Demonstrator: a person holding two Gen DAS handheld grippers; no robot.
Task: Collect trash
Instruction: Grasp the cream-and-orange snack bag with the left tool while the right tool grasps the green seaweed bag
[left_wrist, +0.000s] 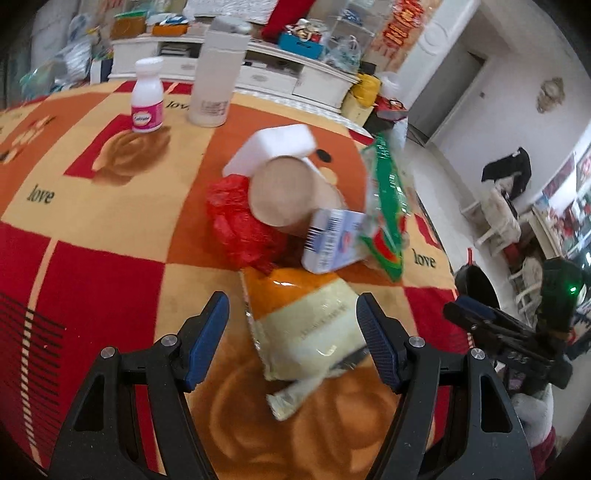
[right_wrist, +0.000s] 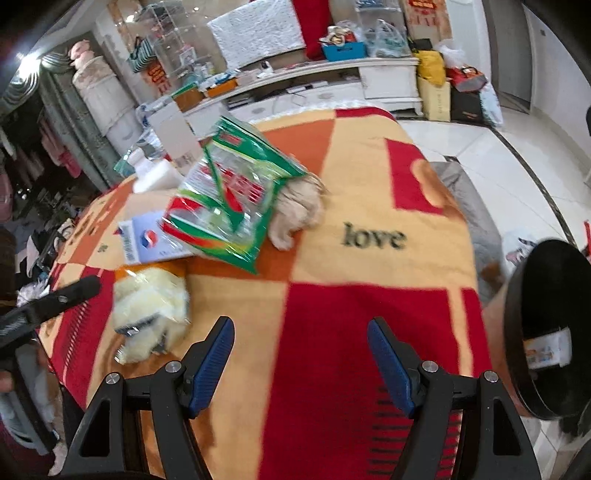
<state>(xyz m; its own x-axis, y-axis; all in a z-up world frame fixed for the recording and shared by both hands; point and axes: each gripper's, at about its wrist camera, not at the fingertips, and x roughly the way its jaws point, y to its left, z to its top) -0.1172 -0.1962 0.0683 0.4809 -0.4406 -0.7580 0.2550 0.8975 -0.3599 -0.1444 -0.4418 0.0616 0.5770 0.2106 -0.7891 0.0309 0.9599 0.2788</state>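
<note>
A pile of trash lies on the patterned cloth: a yellow-and-orange plastic wrapper (left_wrist: 306, 325), a red plastic bag (left_wrist: 240, 221), a paper cup on its side (left_wrist: 288, 192), a white-blue carton (left_wrist: 332, 240), a green wrapper (left_wrist: 388, 206) and a white foam block (left_wrist: 273, 147). My left gripper (left_wrist: 291, 314) is open, its fingers either side of the yellow wrapper. My right gripper (right_wrist: 301, 339) is open and empty above the cloth, near the table's right edge. The right wrist view shows the green wrapper (right_wrist: 229, 195), the carton (right_wrist: 147, 240), the yellow wrapper (right_wrist: 147, 310) and crumpled beige paper (right_wrist: 295, 210).
A pink-labelled bottle (left_wrist: 147, 96) and a tall white container (left_wrist: 218, 77) stand at the table's far side. A black bin (right_wrist: 543, 343) stands beside the table's right edge, also visible in the left view (left_wrist: 476, 284). White cabinets with clutter stand behind.
</note>
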